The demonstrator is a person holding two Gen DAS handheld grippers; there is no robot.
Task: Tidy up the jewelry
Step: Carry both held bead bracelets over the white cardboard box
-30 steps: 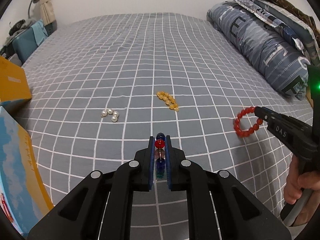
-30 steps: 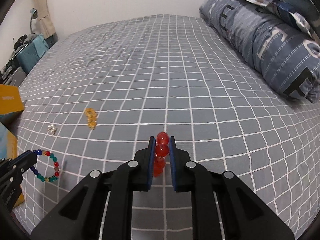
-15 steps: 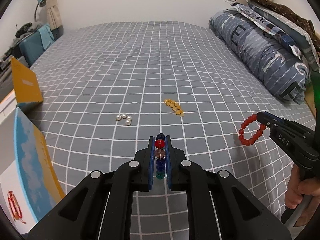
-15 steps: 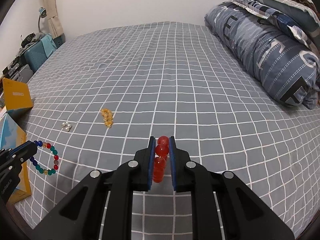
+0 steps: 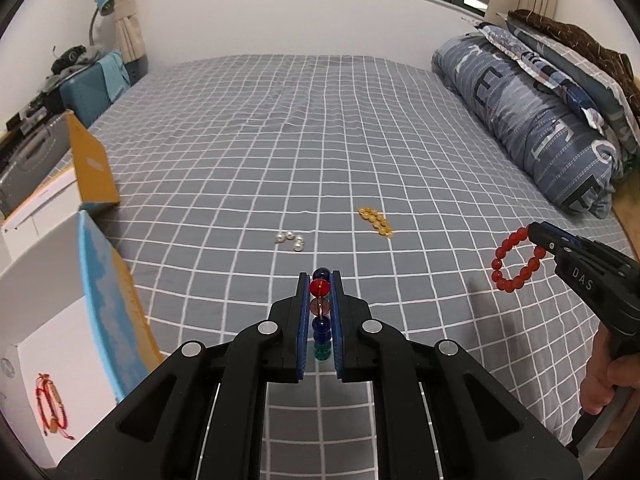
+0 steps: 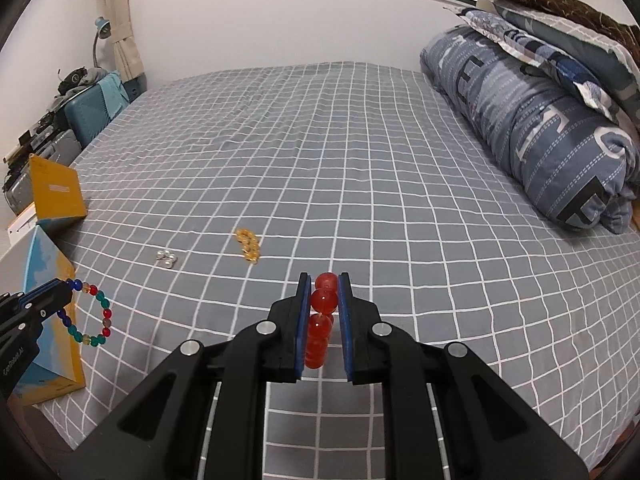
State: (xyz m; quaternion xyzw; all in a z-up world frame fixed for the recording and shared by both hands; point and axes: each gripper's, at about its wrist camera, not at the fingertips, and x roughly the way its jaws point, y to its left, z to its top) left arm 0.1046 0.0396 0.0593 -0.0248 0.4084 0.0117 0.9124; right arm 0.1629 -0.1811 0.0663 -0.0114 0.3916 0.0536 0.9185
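Observation:
My left gripper (image 5: pixel 320 280) is shut on a multicoloured bead bracelet (image 5: pixel 321 322), held above the grey checked bed (image 5: pixel 320 128). From the right wrist view the same bracelet (image 6: pixel 90 312) hangs as a ring from the left gripper (image 6: pixel 66 286). My right gripper (image 6: pixel 325 280) is shut on a red bead bracelet (image 6: pixel 320 320); in the left wrist view that red bracelet (image 5: pixel 516 260) dangles from the right gripper (image 5: pixel 534 232). On the bed lie an amber bead bracelet (image 5: pixel 375 221) and a small pearl piece (image 5: pixel 290 240).
At the left stands an open white box (image 5: pixel 52 352) with a blue-and-yellow wall, a red string bracelet (image 5: pixel 50 406) inside it, and a yellow lid (image 5: pixel 94 168) behind. A rolled blue duvet (image 5: pixel 532 120) runs along the right. A person's hand (image 5: pixel 604 380) holds the right gripper.
Both grippers have risen and drawn back with their bracelets still held. The box and its red string bracelet have come into view at the left.

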